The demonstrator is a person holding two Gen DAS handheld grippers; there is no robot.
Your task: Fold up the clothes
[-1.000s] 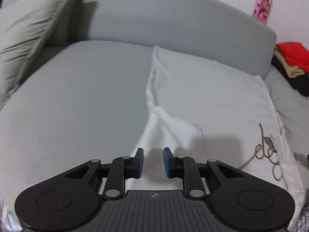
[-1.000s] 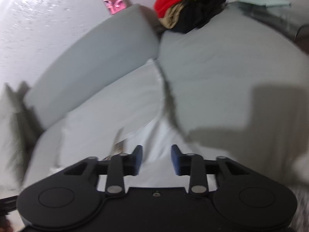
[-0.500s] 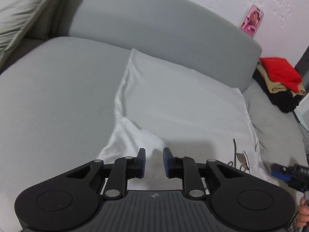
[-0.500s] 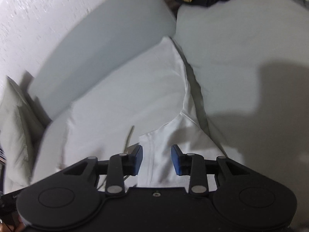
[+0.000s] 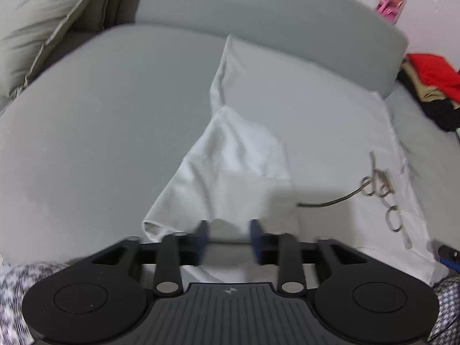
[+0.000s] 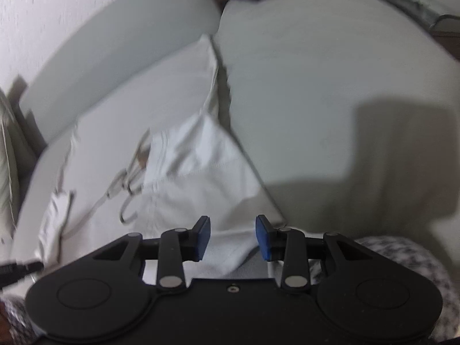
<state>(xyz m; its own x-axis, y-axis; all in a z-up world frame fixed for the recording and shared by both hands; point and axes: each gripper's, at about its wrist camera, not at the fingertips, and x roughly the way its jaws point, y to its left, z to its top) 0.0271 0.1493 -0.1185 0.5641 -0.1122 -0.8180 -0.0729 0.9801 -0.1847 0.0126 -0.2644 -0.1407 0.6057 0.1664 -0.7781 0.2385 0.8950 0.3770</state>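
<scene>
Both claws now wider apart than a second ago: left claw (image 5: 228, 237) at 6 o'clock over white T-shirt (image 5: 302, 132) sleeve; right claw (image 6: 233, 237) likewise; grasp probably imminent.

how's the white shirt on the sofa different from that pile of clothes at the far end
The white shirt lies spread flat on the grey sofa, one garment, near both grippers. The pile of clothes is bunched up, several pieces in red, tan and black, at the far end beyond the backrest. Both rest on the sofa.
</scene>
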